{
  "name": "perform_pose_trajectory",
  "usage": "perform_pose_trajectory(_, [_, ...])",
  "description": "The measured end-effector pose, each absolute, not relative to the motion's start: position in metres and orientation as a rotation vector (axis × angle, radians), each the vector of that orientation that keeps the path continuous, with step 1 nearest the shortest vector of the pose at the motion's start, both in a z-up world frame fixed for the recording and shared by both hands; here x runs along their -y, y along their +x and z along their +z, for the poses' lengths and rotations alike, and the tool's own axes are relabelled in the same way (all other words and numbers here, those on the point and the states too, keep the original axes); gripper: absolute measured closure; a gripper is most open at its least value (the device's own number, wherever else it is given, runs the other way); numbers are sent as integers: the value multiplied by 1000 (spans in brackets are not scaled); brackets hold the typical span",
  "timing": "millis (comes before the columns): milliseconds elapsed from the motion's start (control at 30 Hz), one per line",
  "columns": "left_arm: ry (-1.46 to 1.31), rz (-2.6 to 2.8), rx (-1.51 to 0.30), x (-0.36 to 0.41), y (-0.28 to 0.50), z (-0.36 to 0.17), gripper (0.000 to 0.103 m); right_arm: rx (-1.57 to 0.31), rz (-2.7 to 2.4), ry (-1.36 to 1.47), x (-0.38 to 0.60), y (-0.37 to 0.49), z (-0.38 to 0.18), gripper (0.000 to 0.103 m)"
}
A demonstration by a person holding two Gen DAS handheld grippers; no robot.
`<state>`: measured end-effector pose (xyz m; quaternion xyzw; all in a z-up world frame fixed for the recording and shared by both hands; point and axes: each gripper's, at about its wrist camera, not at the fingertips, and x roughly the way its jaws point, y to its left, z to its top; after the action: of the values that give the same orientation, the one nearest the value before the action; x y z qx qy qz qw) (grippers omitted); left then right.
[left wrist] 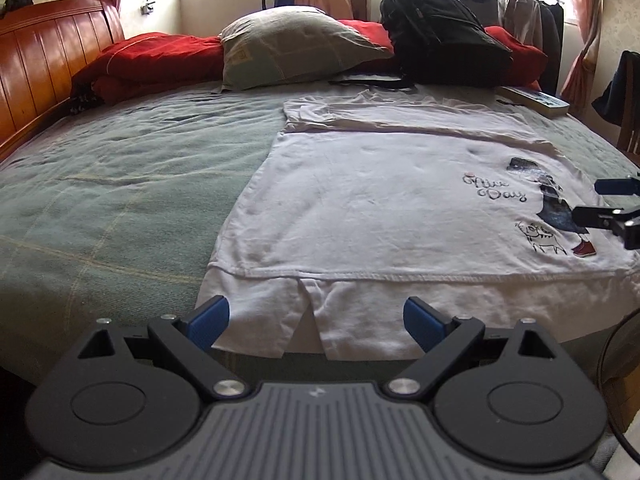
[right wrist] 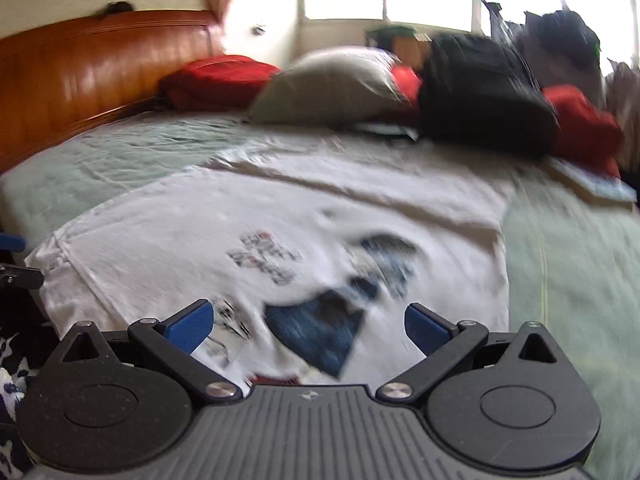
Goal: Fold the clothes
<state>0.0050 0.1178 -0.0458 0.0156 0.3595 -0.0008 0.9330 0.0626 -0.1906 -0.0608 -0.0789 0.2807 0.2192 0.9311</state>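
A white T-shirt with a "Nice Day" print lies flat on the green bedspread, its far side folded over along a long crease. My left gripper is open, hovering just above the shirt's near edge at the bed's front. The right gripper shows at the right edge of the left wrist view, above the printed figure. In the blurred right wrist view my right gripper is open above the print on the T-shirt. Neither gripper holds any cloth.
A grey-green pillow, red bedding and a black backpack sit at the far side. A book lies at the far right. The wooden headboard runs along the left. Clothes hang on a rack by the window.
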Motion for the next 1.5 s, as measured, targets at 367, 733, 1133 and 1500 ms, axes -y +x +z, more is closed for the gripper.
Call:
perform_pose_trajectory(367, [115, -3, -742, -98, -6, -53, 9, -574, 540, -338, 181, 35, -83, 0])
perform_pose_trajectory(733, [277, -150, -695, -48, 5, -50, 9, -446, 671, -875, 161, -29, -112, 0])
perform_pose_trajectory(1133, [360, -294, -679, -16, 2, -51, 9, -311, 508, -924, 159, -30, -98, 0])
perform_pose_trajectory(1500, [591, -291, -636, 20, 22, -72, 9, -291, 456, -773, 174, -13, -70, 0])
